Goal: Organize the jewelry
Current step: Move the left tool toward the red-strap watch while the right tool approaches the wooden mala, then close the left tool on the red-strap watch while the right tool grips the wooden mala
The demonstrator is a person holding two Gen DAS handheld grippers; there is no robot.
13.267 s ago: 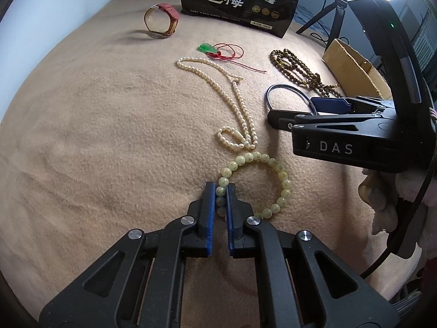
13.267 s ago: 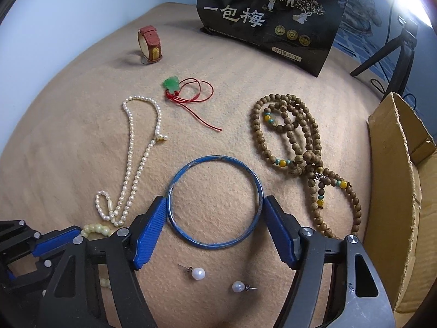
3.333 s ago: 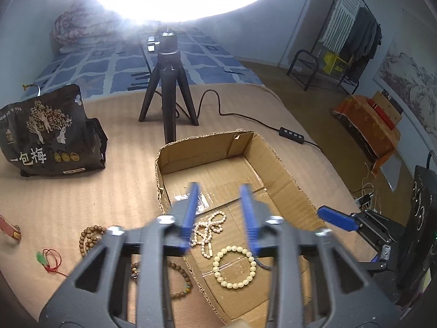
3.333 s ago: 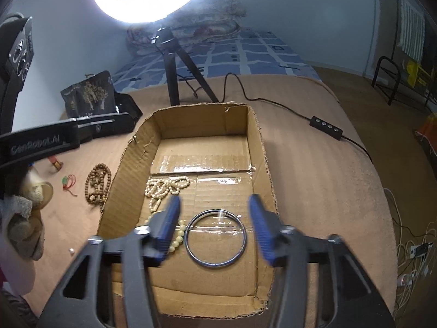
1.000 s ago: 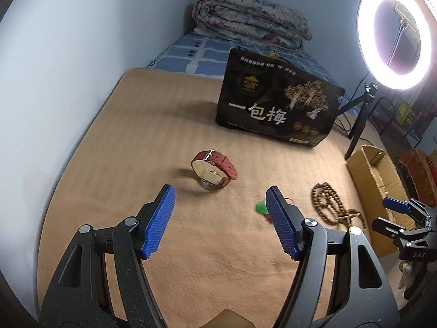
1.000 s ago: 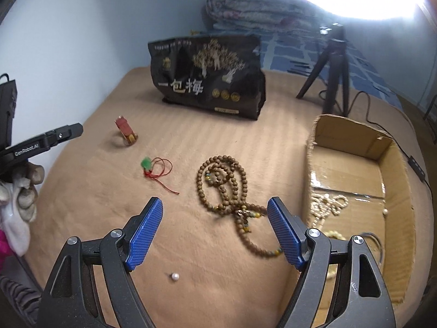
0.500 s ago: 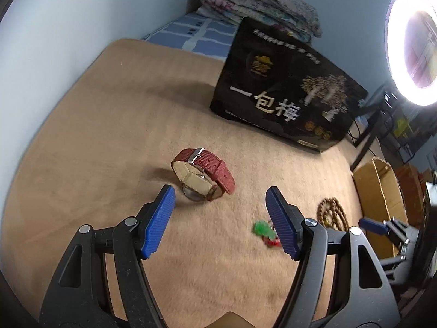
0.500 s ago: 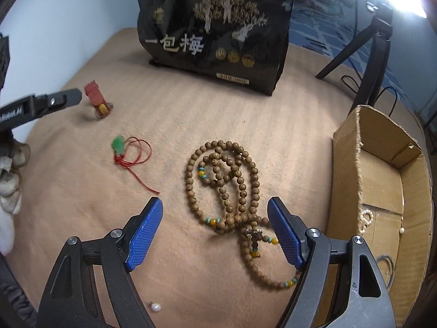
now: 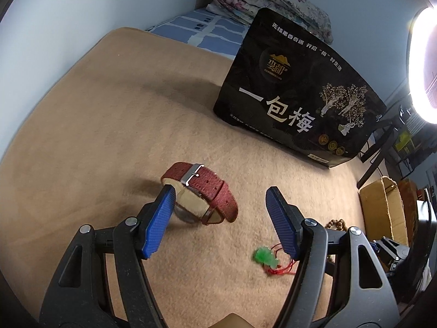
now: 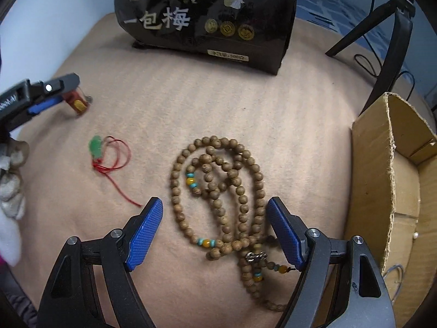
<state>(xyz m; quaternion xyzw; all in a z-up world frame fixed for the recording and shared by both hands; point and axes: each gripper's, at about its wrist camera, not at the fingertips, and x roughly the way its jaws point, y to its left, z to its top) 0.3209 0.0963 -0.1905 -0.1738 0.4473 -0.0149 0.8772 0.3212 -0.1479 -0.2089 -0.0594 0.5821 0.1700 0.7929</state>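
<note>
A red-strapped watch (image 9: pixel 203 195) stands on its edge on the tan blanket (image 9: pixel 109 136). My left gripper (image 9: pixel 218 218) is open, its left finger just at the watch, its right finger well to the right. A green pendant on red cord (image 9: pixel 266 257) lies by the right finger; it also shows in the right wrist view (image 10: pixel 95 146). My right gripper (image 10: pixel 215 235) is open and straddles the near part of a long brown wooden bead necklace (image 10: pixel 218 191). The watch (image 10: pixel 77 104) and left gripper (image 10: pixel 38 98) show at far left there.
A black snack bag (image 9: pixel 297 101) stands at the back of the blanket. A cardboard box (image 10: pixel 393 186) sits at the right, with jewelry partly visible inside. A ring light (image 9: pixel 423 68) on a tripod (image 10: pixel 387 41) stands behind the box. A folded quilt (image 9: pixel 267 2) lies far back.
Both grippers have moved forward and lower. The left one has closed in on the watch; the right one now straddles the wooden beads. Both stay open.
</note>
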